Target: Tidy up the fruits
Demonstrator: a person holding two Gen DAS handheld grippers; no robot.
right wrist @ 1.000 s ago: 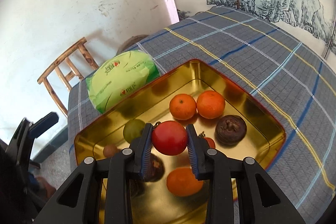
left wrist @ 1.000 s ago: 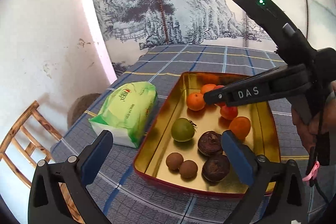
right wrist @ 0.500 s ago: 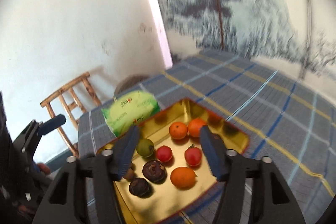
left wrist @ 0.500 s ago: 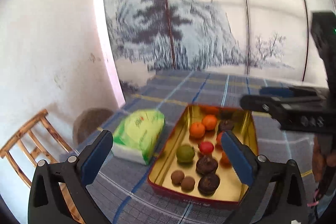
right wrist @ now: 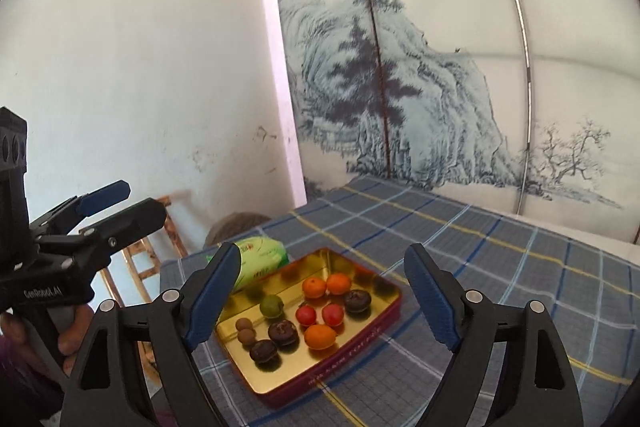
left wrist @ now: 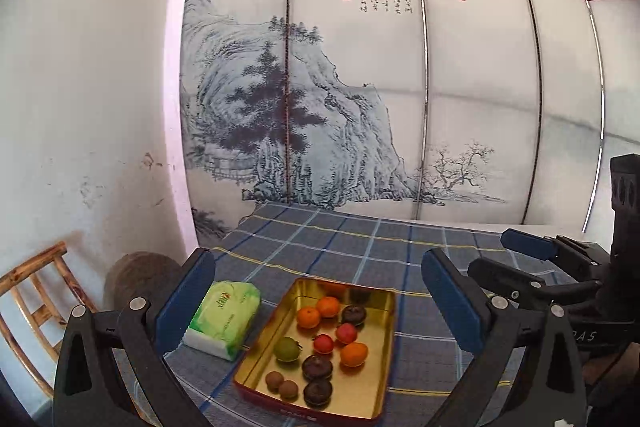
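R gripper let go of the red fruit, now lying in the gold tin w/ the rest; jaws wide apart. Both grippers pulled back & up, L gripper too; tin looks farther off.

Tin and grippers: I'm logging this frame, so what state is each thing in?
Tin: open, no lid on it, flat on the tablecloth, holding fruit.
Left gripper: open, empty, raised above the table.
Right gripper: open, empty, raised above the table.
Red fruits: two, lying side by side in the tin.
Tissue pack: sealed, lying beside the tin.
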